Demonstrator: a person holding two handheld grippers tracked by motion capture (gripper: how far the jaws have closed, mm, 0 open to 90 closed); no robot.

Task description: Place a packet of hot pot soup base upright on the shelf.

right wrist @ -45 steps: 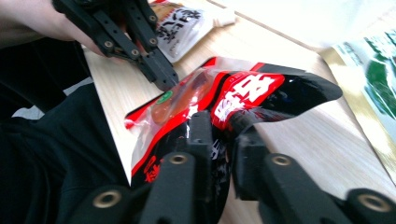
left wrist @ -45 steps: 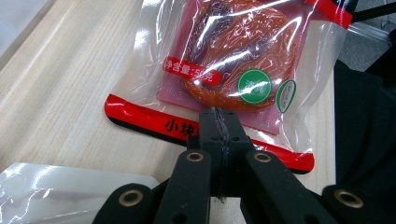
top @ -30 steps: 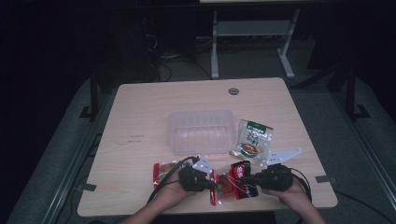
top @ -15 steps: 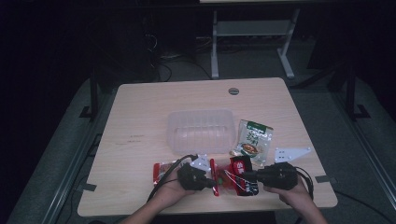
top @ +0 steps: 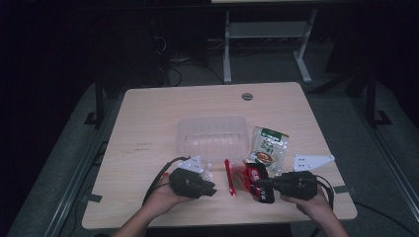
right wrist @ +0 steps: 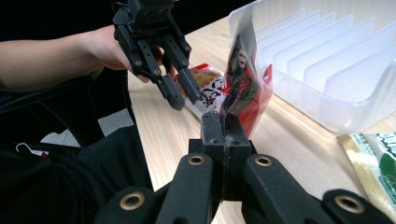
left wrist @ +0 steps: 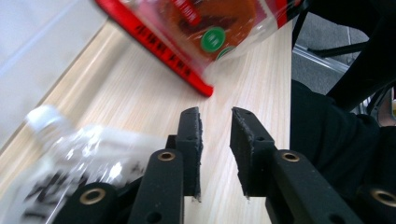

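Observation:
My right gripper is shut on the lower edge of a red snack packet, which stands upright above the table. From above, that packet sits between the two hands, with the right gripper at its right side. My left gripper is a little to the packet's left, apart from it. Its jaws have just been opening and stand slightly apart with nothing between them. The red packet hangs ahead of them. A clear-and-white packet lies on the wood beside the left jaw.
A clear ribbed plastic container stands at the table's middle, just beyond the packets. A green packet lies flat to its right. The wooden table has bare room on its left and far side.
The left gripper has let go of the red packet, opened a little and drawn away to the left. The right gripper has stayed put with the packet in it.

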